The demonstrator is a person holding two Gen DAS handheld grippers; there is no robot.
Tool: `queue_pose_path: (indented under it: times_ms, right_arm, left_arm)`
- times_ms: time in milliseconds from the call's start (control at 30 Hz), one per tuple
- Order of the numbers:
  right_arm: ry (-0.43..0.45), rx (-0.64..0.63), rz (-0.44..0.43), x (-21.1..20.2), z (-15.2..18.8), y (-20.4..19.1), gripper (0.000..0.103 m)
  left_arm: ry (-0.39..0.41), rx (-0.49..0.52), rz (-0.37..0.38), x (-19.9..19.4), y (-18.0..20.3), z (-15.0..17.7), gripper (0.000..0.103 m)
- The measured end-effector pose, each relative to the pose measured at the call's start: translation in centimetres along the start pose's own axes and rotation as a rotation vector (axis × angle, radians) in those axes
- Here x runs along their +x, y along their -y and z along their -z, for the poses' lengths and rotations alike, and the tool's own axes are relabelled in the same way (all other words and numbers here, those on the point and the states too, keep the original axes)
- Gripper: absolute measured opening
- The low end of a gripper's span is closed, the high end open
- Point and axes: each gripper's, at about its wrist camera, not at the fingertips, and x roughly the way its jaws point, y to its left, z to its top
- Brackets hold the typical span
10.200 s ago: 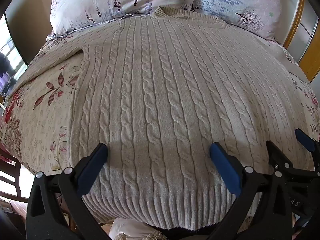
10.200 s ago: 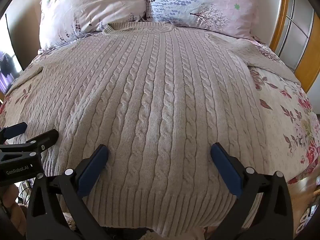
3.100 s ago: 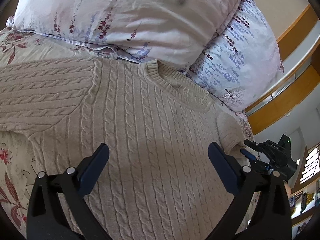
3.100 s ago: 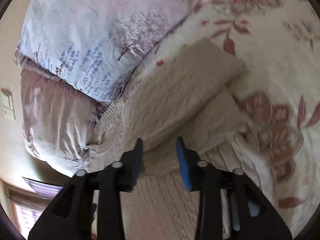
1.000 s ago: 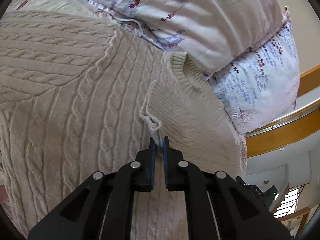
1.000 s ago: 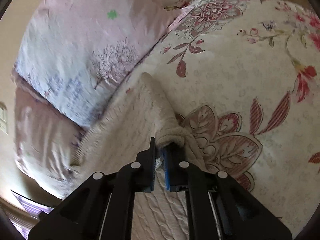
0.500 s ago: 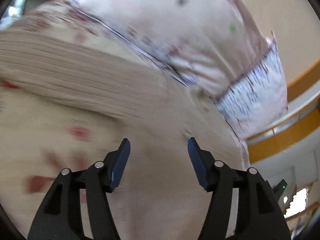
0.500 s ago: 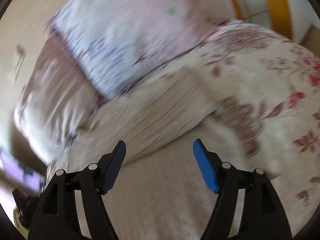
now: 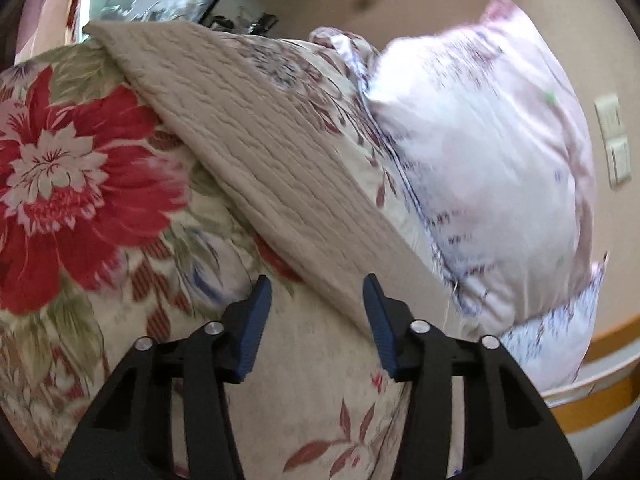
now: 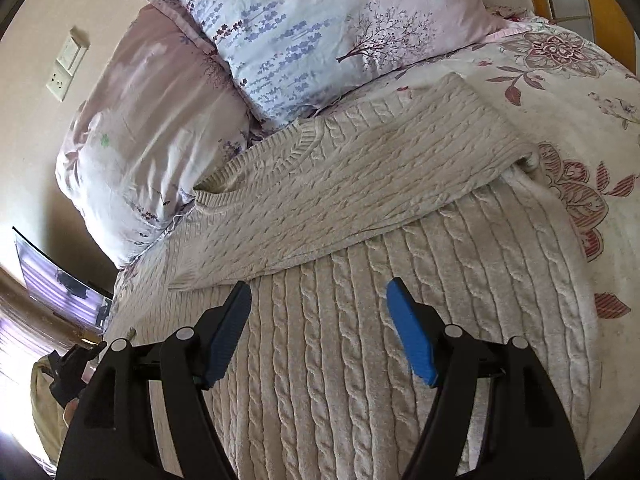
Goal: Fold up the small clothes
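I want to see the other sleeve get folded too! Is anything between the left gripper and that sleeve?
Nothing visible is. The left gripper is open above the flowery bedspread, and the sweater's unfolded sleeve lies flat just ahead of its fingertips. The pillow sits beyond the sleeve, not in the path.

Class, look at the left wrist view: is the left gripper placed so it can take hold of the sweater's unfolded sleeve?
Probably yes. The left gripper is open, and the sleeve lies flat on the floral bedspread just ahead of its fingertips, with nothing lying over it.
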Motion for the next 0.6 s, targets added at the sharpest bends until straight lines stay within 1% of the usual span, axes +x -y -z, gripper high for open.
queue_pose_path:
  times_ms: [100, 167, 267, 300, 333, 367, 433, 533, 600]
  right_arm:
    - [0.003, 0.002, -0.001, -0.1, 0.0, 0.1, 0.074]
    - [-0.002, 0.0, -0.004, 0.0, -0.1, 0.2, 0.074]
    - [-0.006, -0.004, -0.007, 0.0, -0.1, 0.2, 0.074]
    - [-0.006, -0.006, -0.008, 0.0, -0.1, 0.2, 0.074]
    - [-0.007, -0.007, -0.009, 0.0, -0.1, 0.2, 0.074]
    - [-0.006, -0.005, -0.009, 0.0, -0.1, 0.2, 0.074]
    - [-0.005, -0.002, -0.009, 0.0, -0.2, 0.3, 0.074]
    - [-0.006, 0.0, -0.011, 0.0, -0.2, 0.5, 0.074]
    - [-0.003, -0.001, -0.016, -0.2, -0.2, 0.6, 0.074]
  left_arm:
    - [0.016, -0.064, 0.015, 0.1, -1.0, -1.0, 0.038]
    - [0.026, -0.101, 0.012, 0.3, -1.5, -1.6, 0.029]
    - [0.034, -0.136, 0.012, 0.5, -2.1, -2.3, 0.021]
    - [0.036, -0.145, 0.014, 0.6, -2.2, -2.5, 0.02]
    - [0.037, -0.153, 0.015, 0.7, -2.4, -2.8, 0.017]
    - [0.038, -0.161, 0.013, 0.6, -2.6, -2.9, 0.011]
    - [0.042, -0.165, 0.022, 0.6, -2.5, -3.1, 0.007]
    - [0.068, -0.126, 0.04, -0.1, -1.2, -3.1, 0.006]
    - [0.083, -0.102, 0.073, -0.7, 0.2, -3.2, 0.005]
